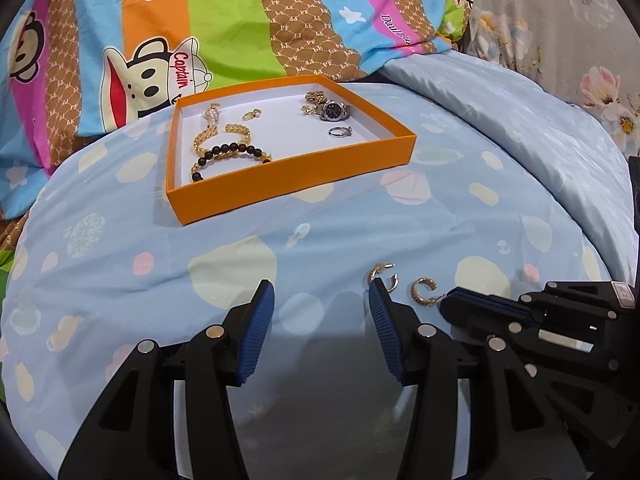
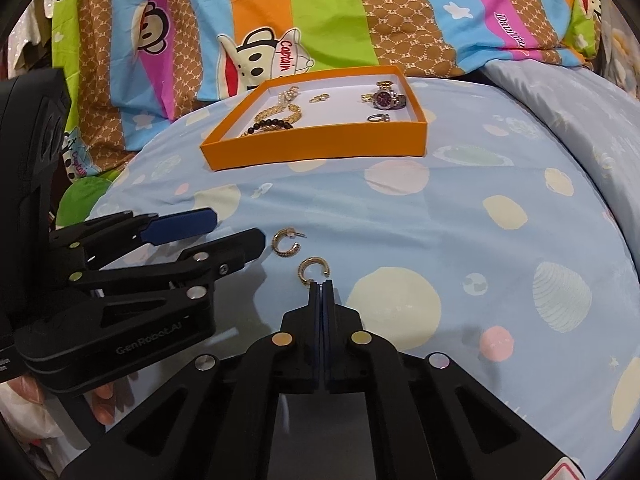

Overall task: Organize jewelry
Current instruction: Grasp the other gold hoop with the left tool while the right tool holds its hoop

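Observation:
An orange tray (image 1: pixel 292 178) (image 2: pixel 316 148) sits on the blue spotted bedcover and holds gold chains, a black bead bracelet (image 1: pixel 236 150), a watch (image 1: pixel 335 111) (image 2: pixel 386 98) and a silver ring (image 1: pixel 340 131). Two gold hoop earrings lie on the cover. My right gripper (image 2: pixel 322 285) (image 1: pixel 444 306) is shut on the post of one hoop earring (image 2: pixel 313 269) (image 1: pixel 423 290). The other hoop earring (image 2: pixel 286 243) (image 1: pixel 385 277) lies free beside it. My left gripper (image 1: pixel 320 300) (image 2: pixel 240 228) is open and empty, its right fingertip next to the free earring.
A striped cartoon-monkey pillow (image 1: pixel 200 32) (image 2: pixel 320 20) lies behind the tray. A floral cloth (image 1: pixel 560 32) is at the far right. A folded pale blue quilt (image 1: pixel 520 128) rises to the right of the tray.

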Available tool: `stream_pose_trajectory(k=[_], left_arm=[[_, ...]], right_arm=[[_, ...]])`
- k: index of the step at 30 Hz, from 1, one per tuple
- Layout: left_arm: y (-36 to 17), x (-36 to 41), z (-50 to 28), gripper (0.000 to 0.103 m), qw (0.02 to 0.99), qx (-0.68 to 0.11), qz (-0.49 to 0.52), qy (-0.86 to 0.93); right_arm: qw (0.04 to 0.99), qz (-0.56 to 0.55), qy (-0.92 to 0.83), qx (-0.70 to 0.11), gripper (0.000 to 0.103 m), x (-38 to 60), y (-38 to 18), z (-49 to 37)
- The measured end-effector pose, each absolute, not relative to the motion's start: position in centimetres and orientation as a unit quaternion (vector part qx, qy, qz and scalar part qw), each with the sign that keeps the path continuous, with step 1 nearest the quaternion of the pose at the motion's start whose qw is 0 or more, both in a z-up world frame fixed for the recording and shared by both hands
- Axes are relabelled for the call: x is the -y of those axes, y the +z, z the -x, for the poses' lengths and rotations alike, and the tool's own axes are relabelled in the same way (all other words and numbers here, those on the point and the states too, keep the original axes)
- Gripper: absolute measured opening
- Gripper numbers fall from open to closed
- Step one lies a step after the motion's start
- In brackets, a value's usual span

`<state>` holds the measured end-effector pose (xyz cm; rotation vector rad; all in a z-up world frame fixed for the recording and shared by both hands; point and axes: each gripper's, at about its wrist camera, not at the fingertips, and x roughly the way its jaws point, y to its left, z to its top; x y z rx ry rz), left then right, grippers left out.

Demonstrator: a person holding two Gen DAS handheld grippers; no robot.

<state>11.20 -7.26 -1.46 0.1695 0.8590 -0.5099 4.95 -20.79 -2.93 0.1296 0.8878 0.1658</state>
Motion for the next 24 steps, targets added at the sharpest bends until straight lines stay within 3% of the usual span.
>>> stream_pose_trajectory(k=[3,4,9,11,13,24], left_arm=[[-1.4,6.6,-11.4,0.048,0.878,-0.412,-0.066,-0.236],[-1.4,6.3,-11.6,0.048,0.878,-0.415,-0.06,-0.232],[-1.5,5.2,-11.9,0.048,0.877,-0.424,-0.037,-0.223],[-1.4,5.2,-11.9,0.048,0.876,-0.424,-0.038,-0.226],[-1.4,5.3,-11.8,0.048,0.877,-0.422,-0.04,-0.226],[-1.5,8.2,-10.9,0.049,0.863,-0.422,-0.08,-0.267]], right_arm=[[0.904,-0.049,0.076,-0.418,0.035,20.3,-2.6,-4.8],[0.906,-0.046,0.073,-0.415,0.036,20.2,-2.5,-4.8],[0.901,-0.037,0.078,-0.426,0.036,19.7,-2.7,-6.0],[0.899,-0.029,0.078,-0.43,0.03,19.3,-2.8,-6.3],[0.898,-0.026,0.075,-0.432,0.015,19.2,-2.9,-6.4],[0.903,-0.06,0.034,-0.424,0.015,22.3,-2.8,-5.5]])
